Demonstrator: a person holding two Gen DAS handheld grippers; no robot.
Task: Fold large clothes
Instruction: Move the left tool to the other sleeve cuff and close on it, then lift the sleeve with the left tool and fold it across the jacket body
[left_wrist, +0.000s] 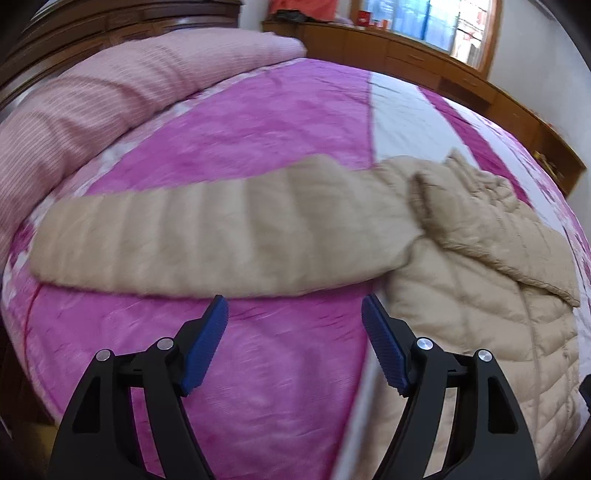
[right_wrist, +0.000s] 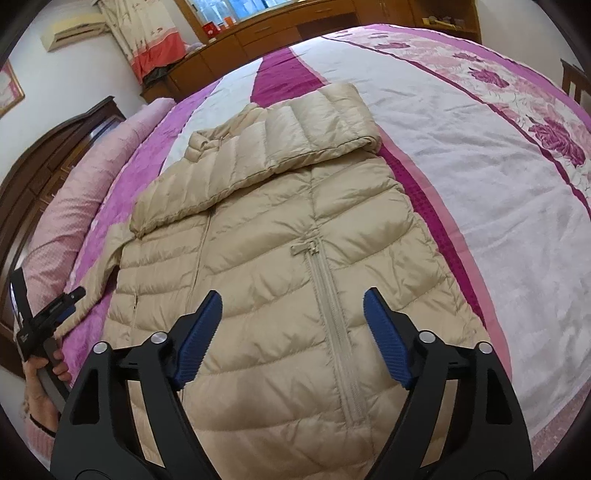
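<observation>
A beige quilted down jacket (right_wrist: 280, 266) lies front up on the bed, zipper (right_wrist: 332, 314) closed. One sleeve (right_wrist: 266, 147) is folded across its chest. The other sleeve (left_wrist: 207, 236) stretches out flat to the left over the pink cover. My left gripper (left_wrist: 295, 306) is open and empty, just short of that outstretched sleeve. It also shows in the right wrist view (right_wrist: 70, 299) at the jacket's left cuff. My right gripper (right_wrist: 293, 302) is open and empty, above the jacket's lower front.
The bed cover (right_wrist: 461, 155) is pink, magenta and white with flowers. A rolled pink quilt (left_wrist: 110, 96) lies along the dark wooden headboard (right_wrist: 48, 162). Wooden cabinets (left_wrist: 443, 70) and a window stand beyond the bed.
</observation>
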